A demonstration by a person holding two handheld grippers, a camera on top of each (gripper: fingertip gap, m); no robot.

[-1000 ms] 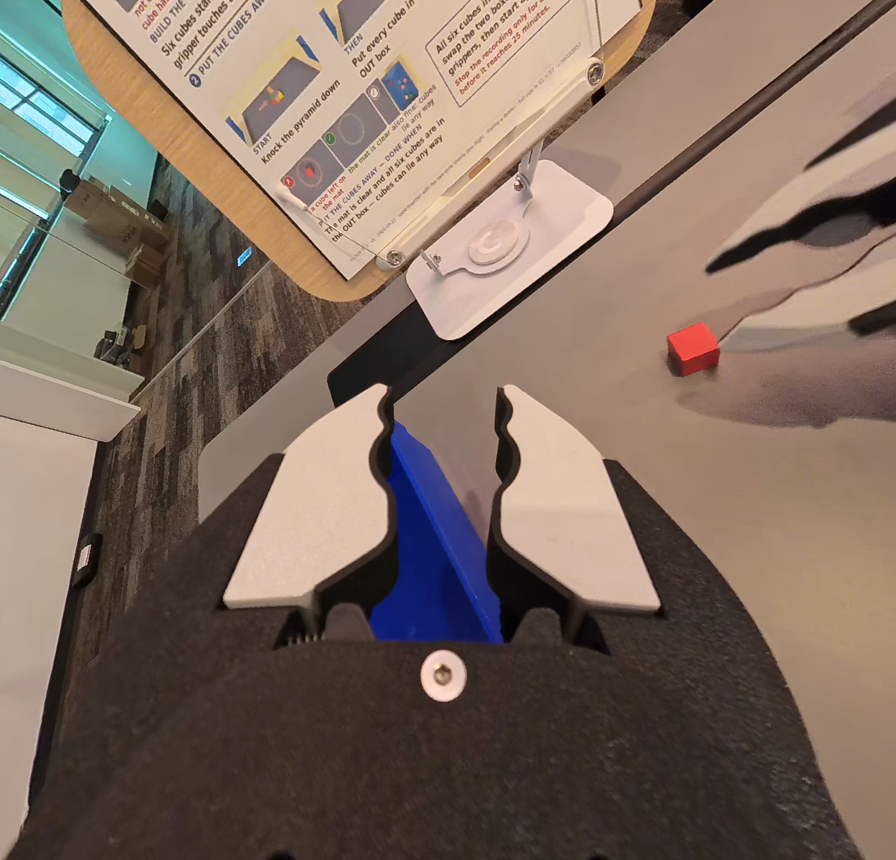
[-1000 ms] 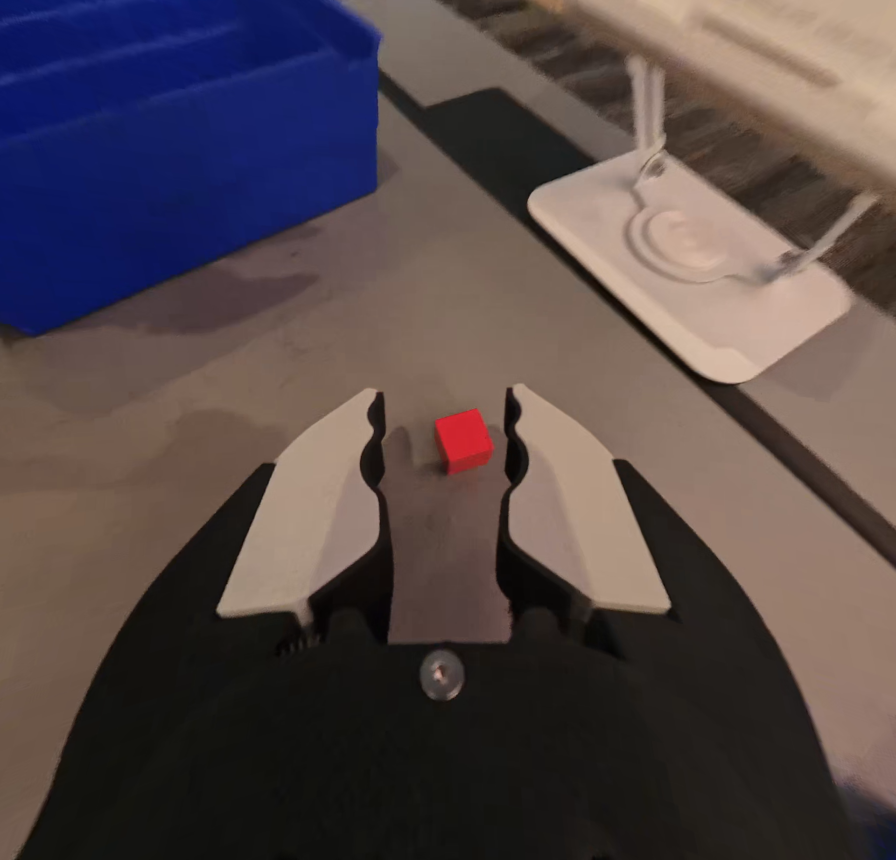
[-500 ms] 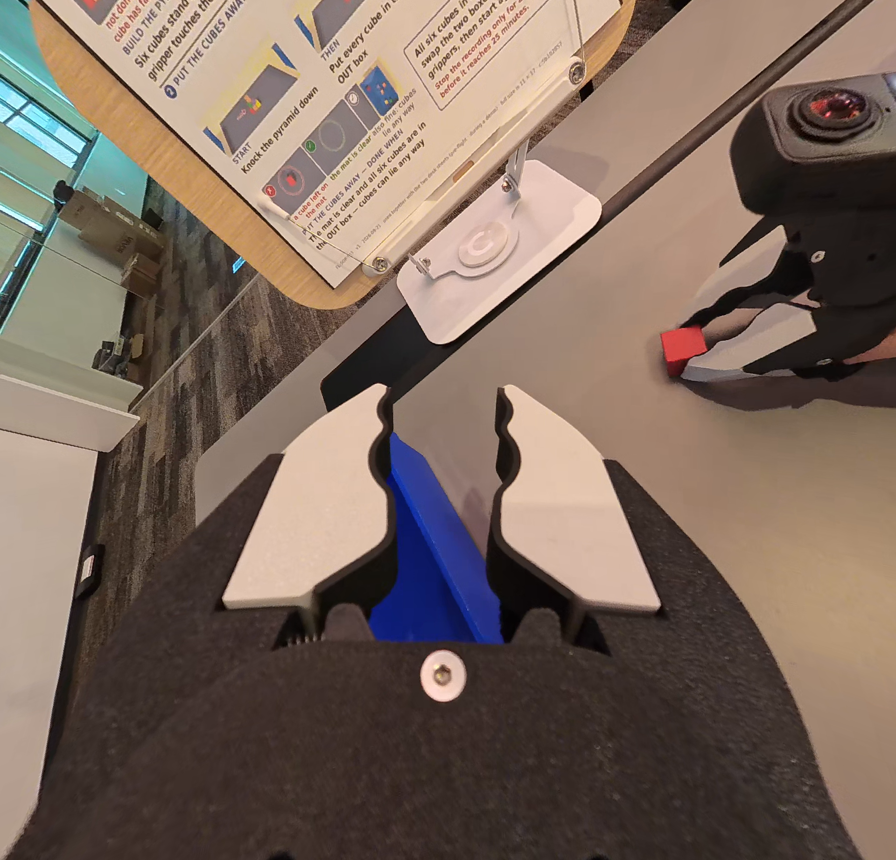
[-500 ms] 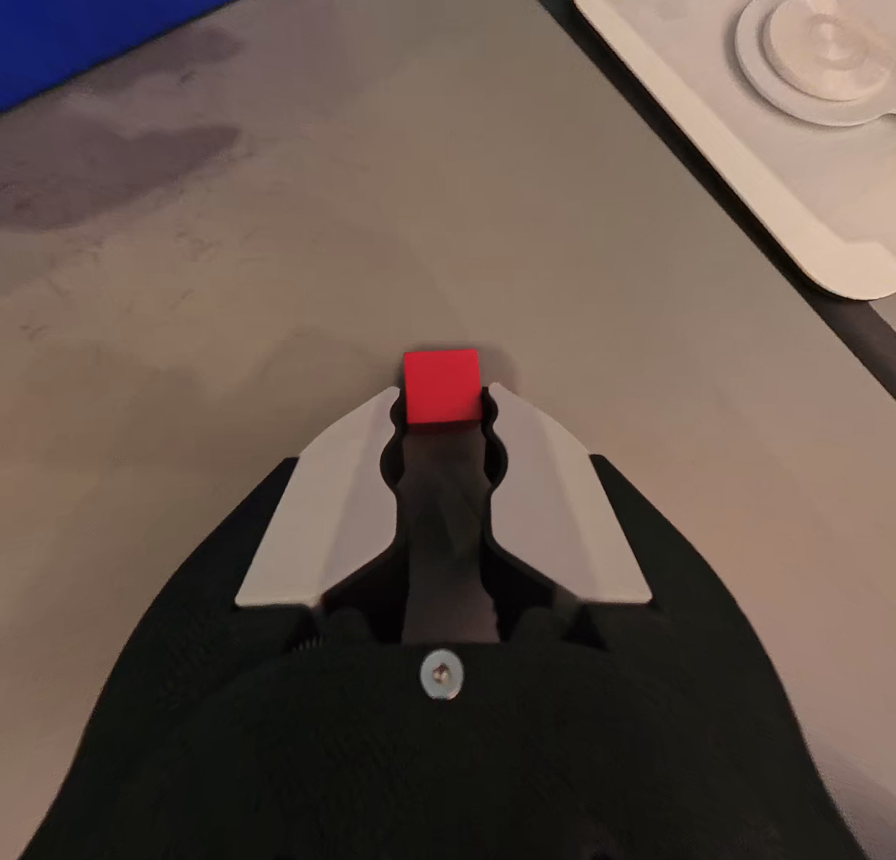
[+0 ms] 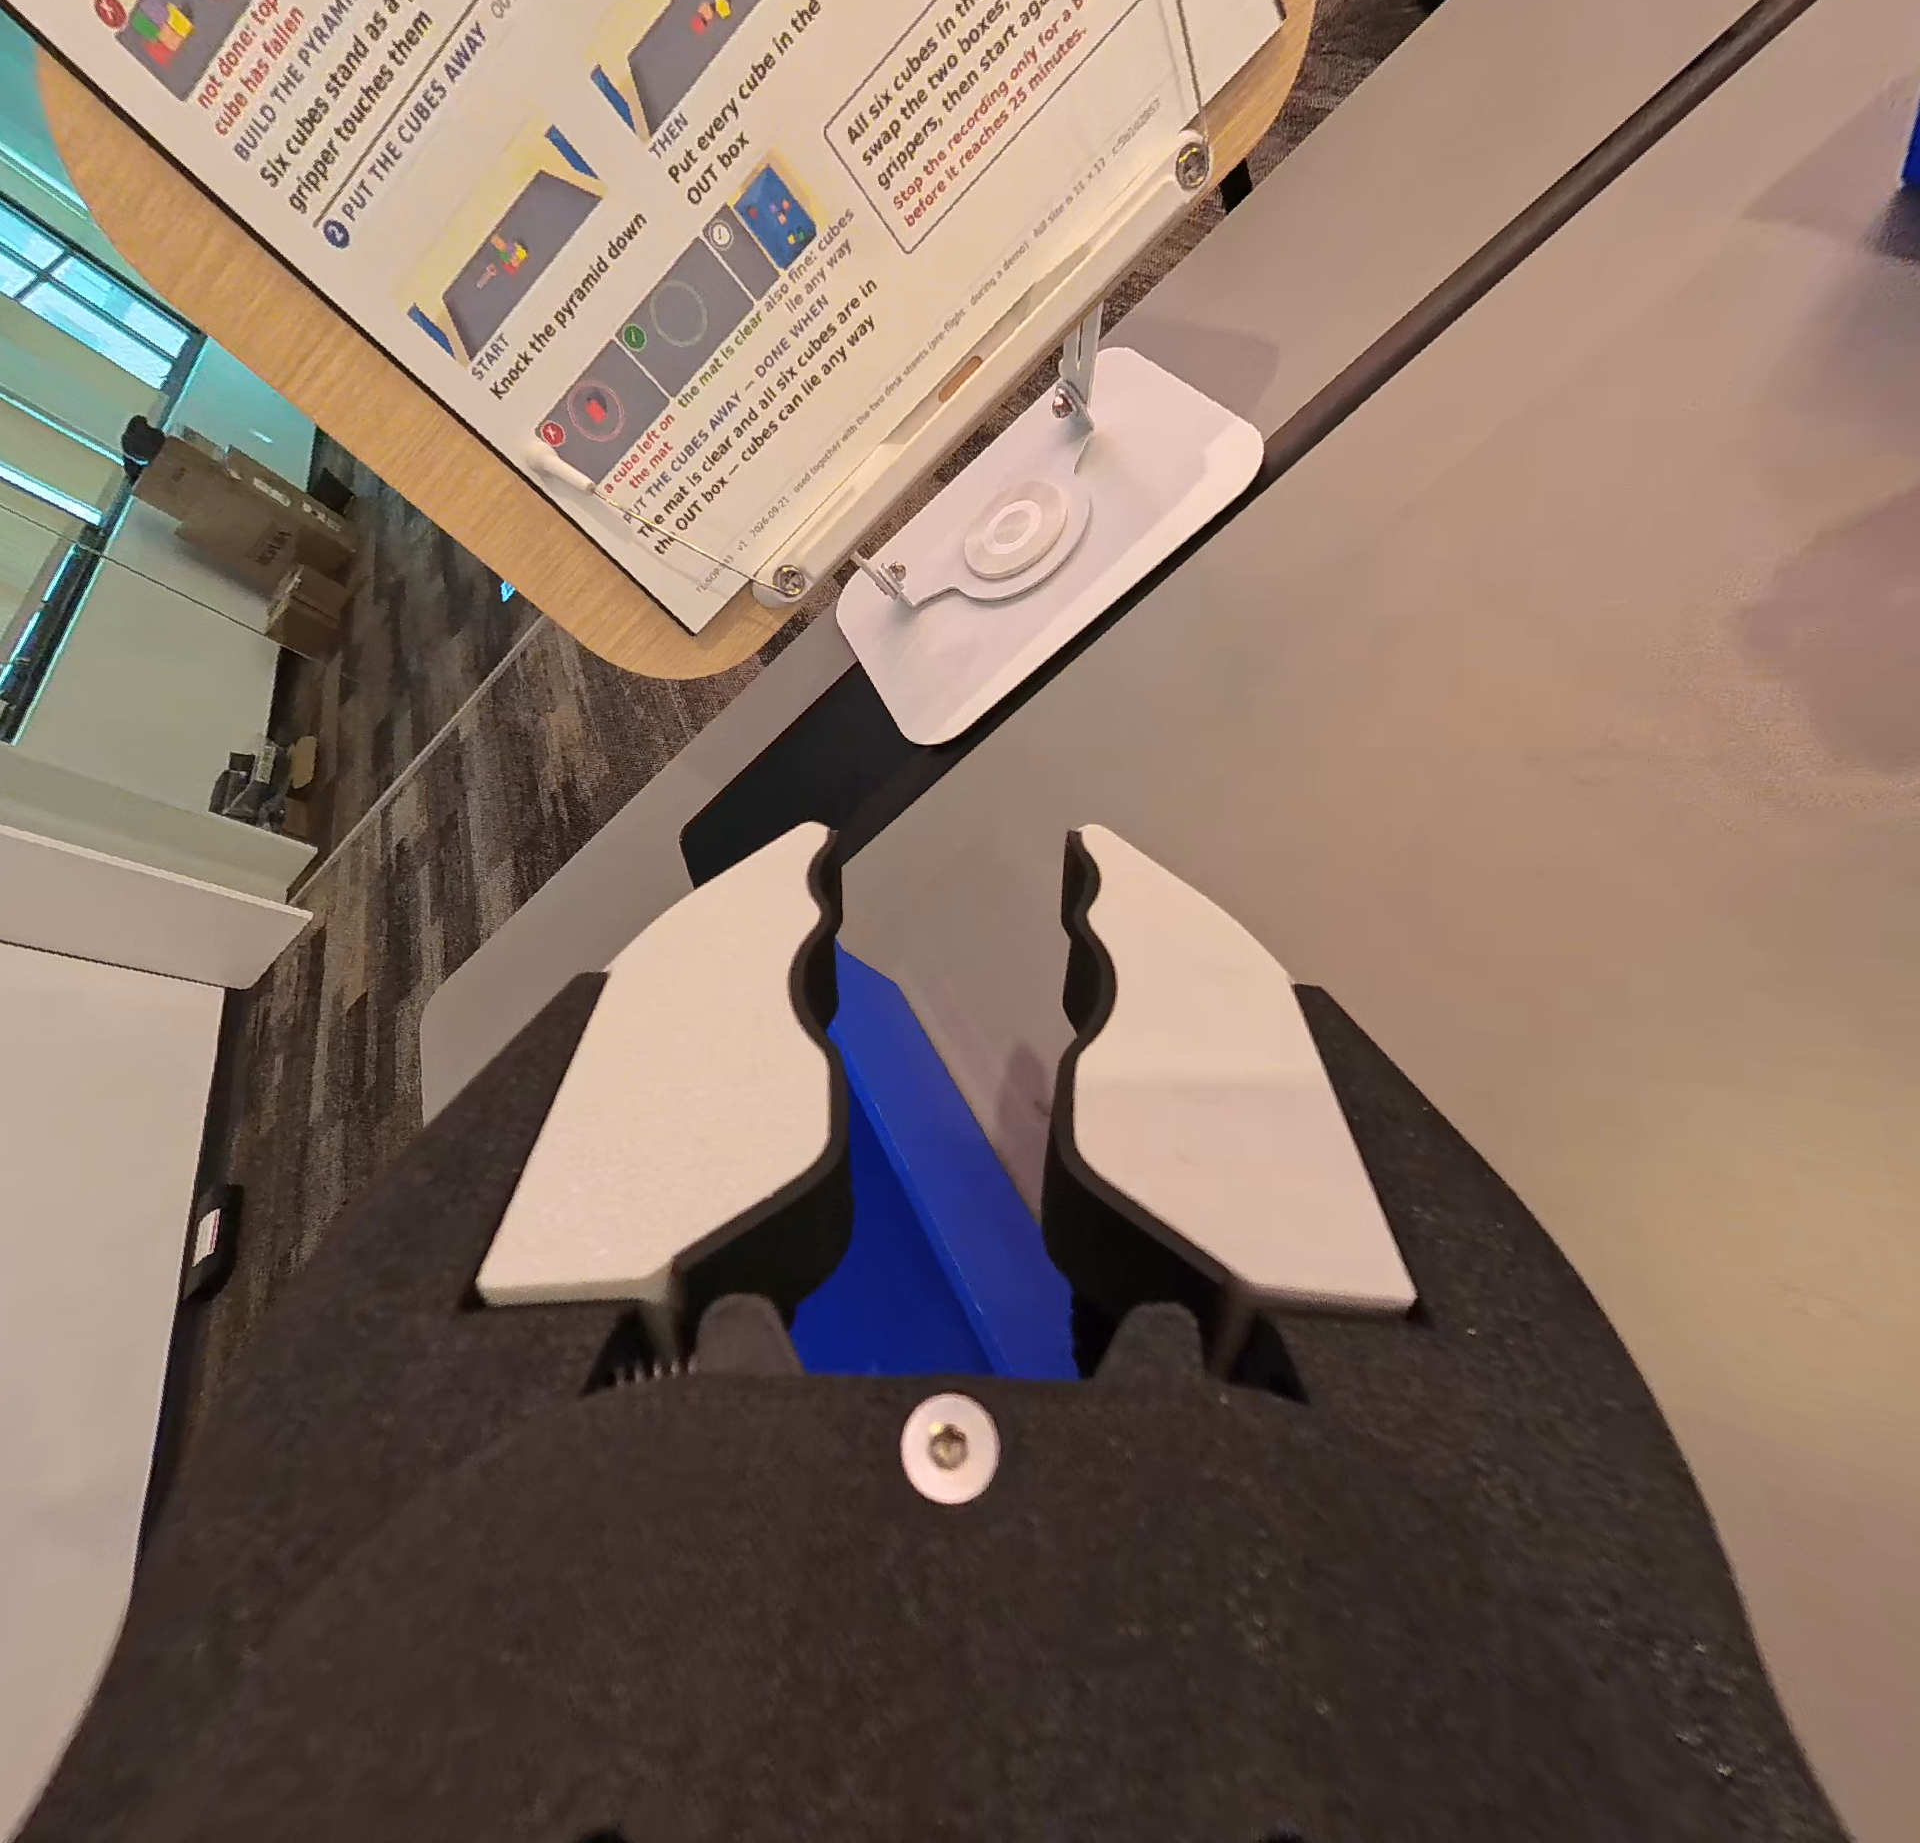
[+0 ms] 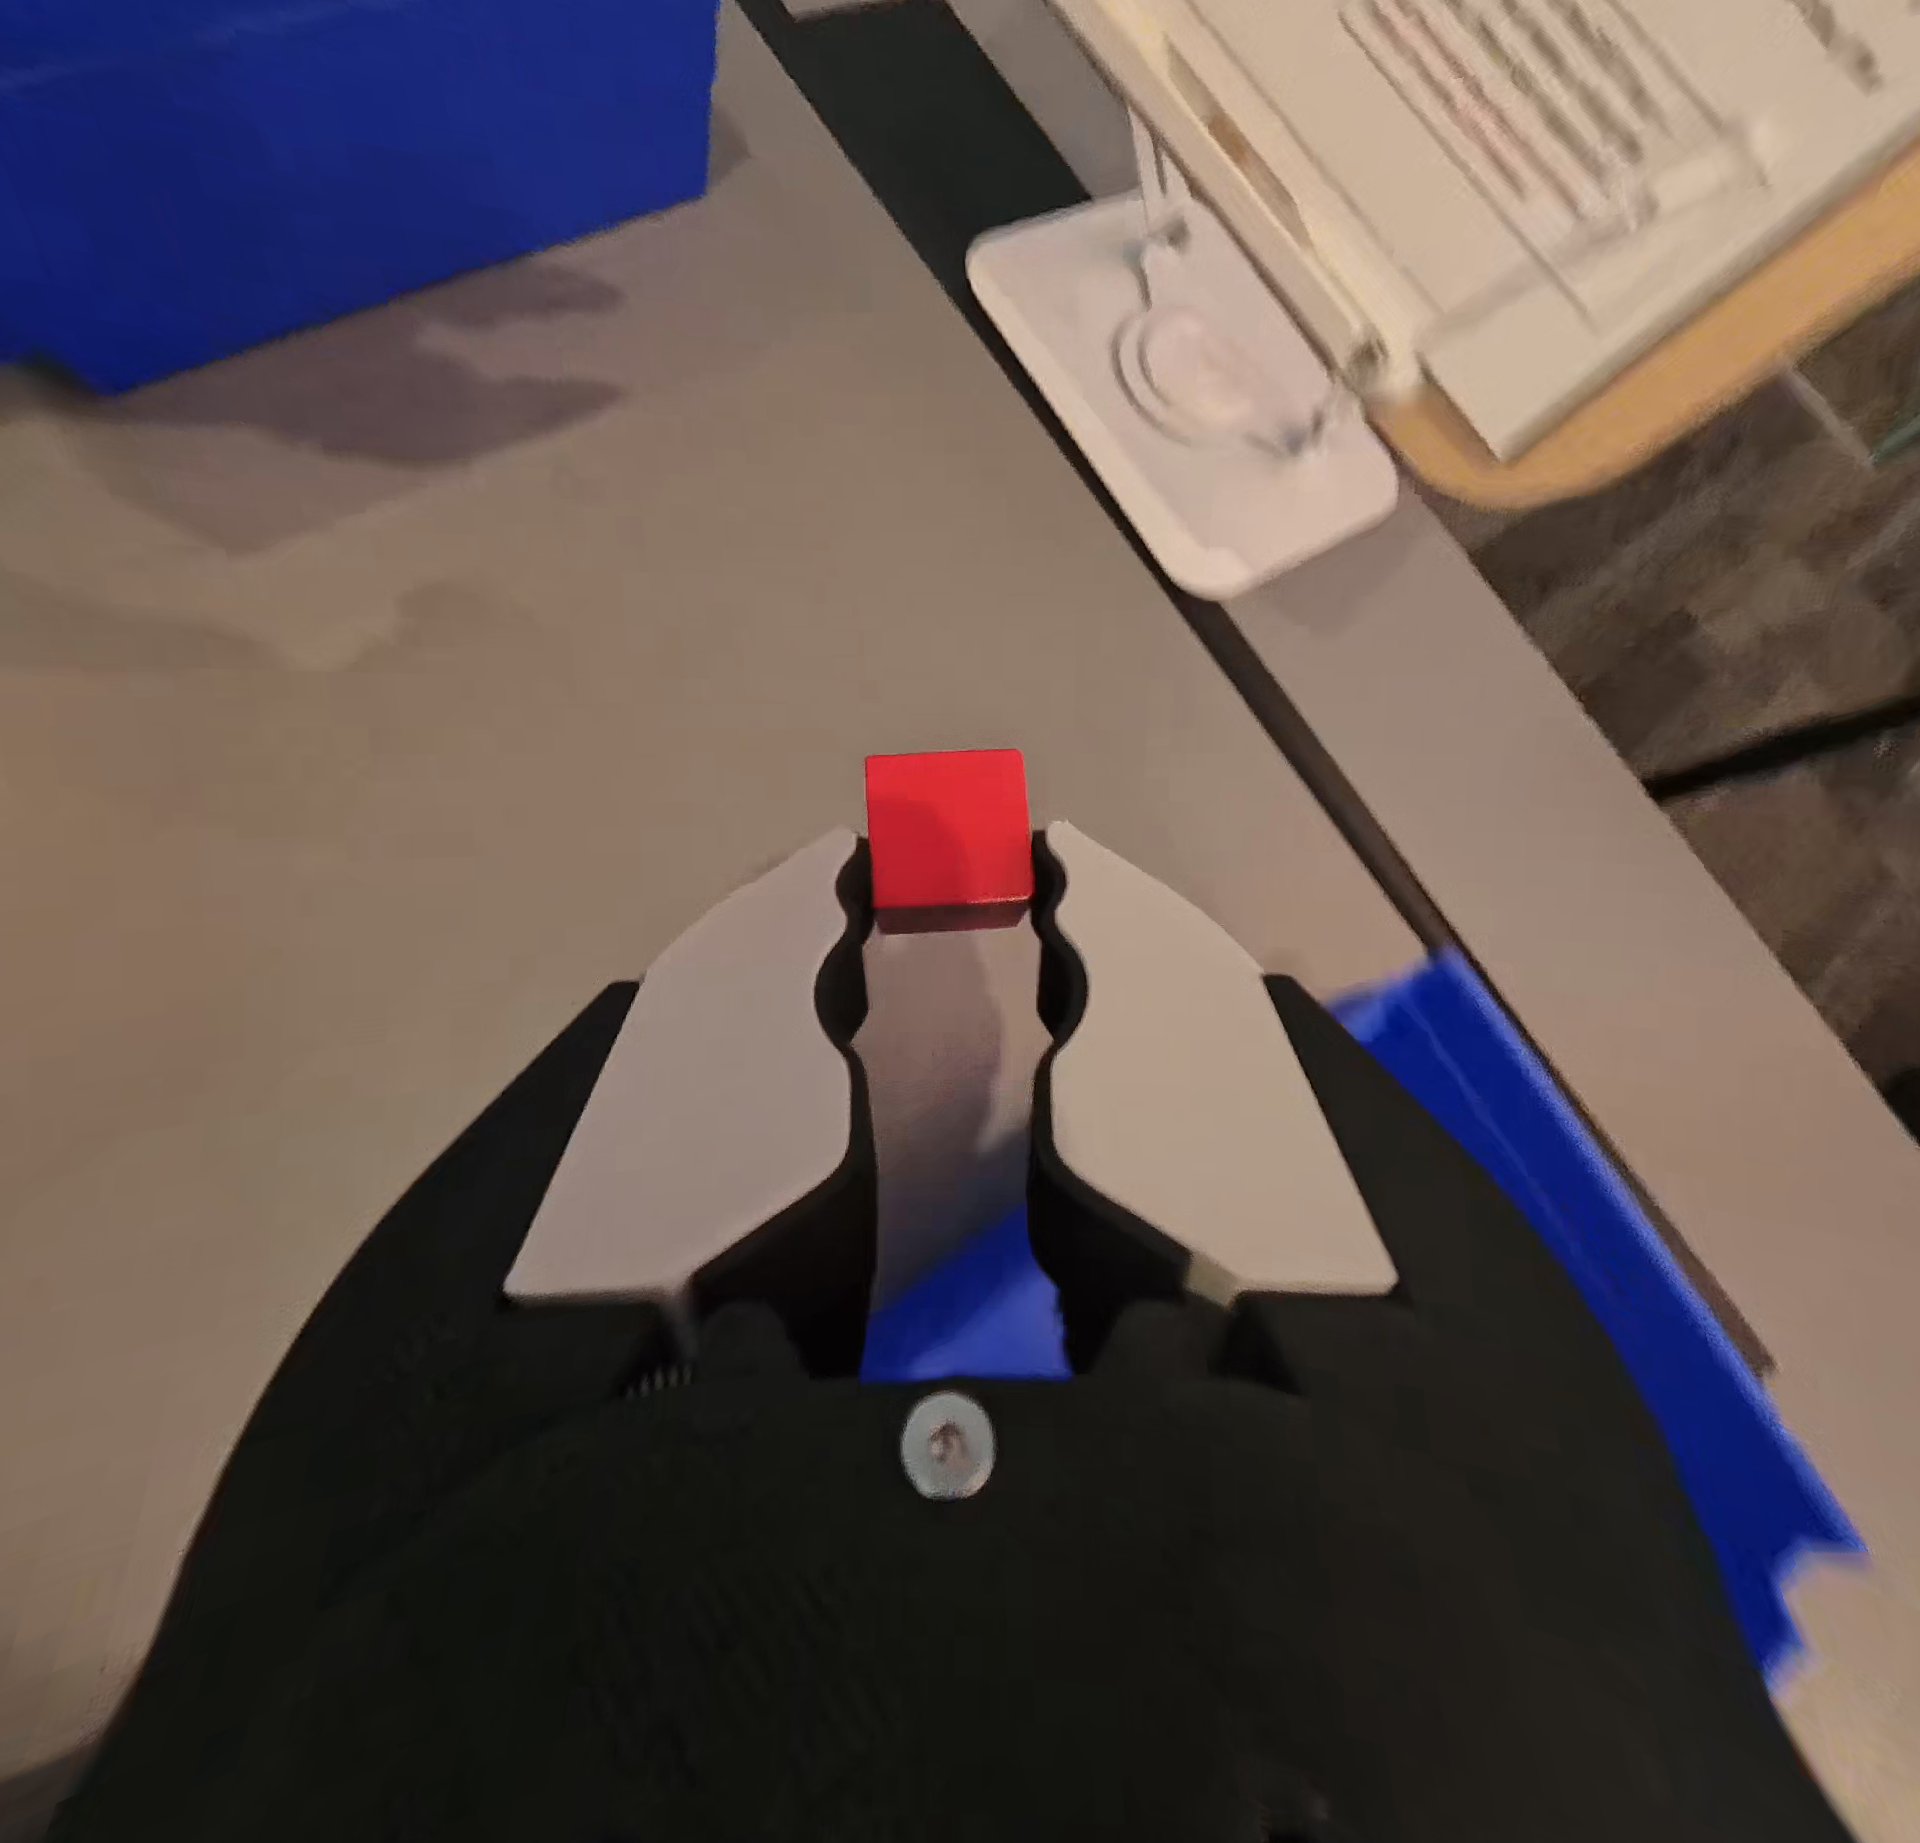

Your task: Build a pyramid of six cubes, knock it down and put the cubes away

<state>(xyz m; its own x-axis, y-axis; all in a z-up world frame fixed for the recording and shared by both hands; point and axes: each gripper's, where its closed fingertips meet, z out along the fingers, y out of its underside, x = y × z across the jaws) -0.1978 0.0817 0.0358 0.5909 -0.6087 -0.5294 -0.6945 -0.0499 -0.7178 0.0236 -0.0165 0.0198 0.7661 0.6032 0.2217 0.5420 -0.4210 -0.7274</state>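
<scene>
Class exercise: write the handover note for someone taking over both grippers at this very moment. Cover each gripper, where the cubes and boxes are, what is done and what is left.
Right gripper: shut on the red cube, held at its fingertips above the grey mat.
Left gripper: open, empty, over the wall of a blue box.
Another blue box sits far left in the right wrist view; a third blue edge shows lower right.
No other cube is in view.
Left: put the red cube into a box; probably the last one, but check the mat.
</scene>
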